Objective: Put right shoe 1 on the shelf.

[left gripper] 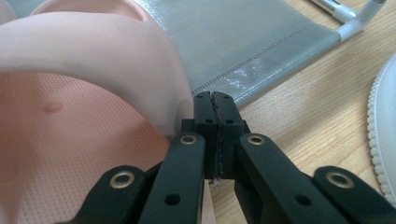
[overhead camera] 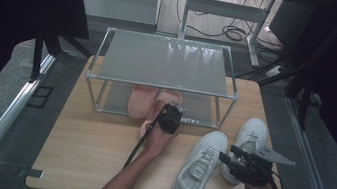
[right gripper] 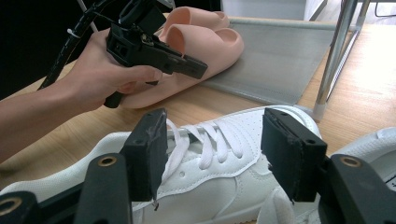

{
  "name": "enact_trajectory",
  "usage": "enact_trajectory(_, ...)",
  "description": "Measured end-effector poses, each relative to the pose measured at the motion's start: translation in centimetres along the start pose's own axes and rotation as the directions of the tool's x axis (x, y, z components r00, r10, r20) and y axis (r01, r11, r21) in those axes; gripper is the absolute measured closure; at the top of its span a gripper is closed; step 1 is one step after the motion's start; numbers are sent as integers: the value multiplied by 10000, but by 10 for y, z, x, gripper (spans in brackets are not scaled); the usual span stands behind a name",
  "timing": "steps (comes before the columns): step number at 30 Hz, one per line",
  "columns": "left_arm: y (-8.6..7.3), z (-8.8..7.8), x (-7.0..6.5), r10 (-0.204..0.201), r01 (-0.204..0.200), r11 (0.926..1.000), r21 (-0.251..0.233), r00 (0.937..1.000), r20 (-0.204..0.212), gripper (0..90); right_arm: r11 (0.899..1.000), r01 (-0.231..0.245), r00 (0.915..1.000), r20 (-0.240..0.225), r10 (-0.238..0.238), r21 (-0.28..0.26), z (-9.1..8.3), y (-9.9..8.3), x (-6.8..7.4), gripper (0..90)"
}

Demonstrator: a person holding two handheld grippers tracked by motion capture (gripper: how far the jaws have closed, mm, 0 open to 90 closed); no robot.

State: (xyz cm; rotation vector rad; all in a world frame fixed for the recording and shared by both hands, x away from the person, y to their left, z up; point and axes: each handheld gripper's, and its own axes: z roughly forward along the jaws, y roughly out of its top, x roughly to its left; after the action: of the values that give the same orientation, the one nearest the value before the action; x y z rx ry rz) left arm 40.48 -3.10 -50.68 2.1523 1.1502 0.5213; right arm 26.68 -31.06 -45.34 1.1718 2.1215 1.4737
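Note:
Two pink slippers lie side by side on the lower shelf of a metal rack. The nearer slipper sticks out over the table, its heel toward me. My left gripper is shut, jaws pressed flat together against the right edge of that slipper's strap, nothing visible between them. A white sneaker lies on the table in front. My right gripper is open just above that sneaker's laces, one jaw on each side. A second white sneaker sits to its right.
The rack's top shelf is bare, and its leg stands close to the sneaker's toe. The wooden table has free room at the front left. Cables lie on the floor beyond, and dark curtains flank both sides.

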Motion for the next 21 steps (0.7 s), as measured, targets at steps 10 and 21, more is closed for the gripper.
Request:
enact_trajectory(10,-6,-19,-10,203,-178,9990,-417,9979,612,891,10000,-5,10000,6,5,-18,0,0,0,413)
enact_trajectory(21,-42,-72,-5,464,-302,9919,-1237,9904,1303,892,10000,46,10000,-21,-46,14,1,0,2,413)
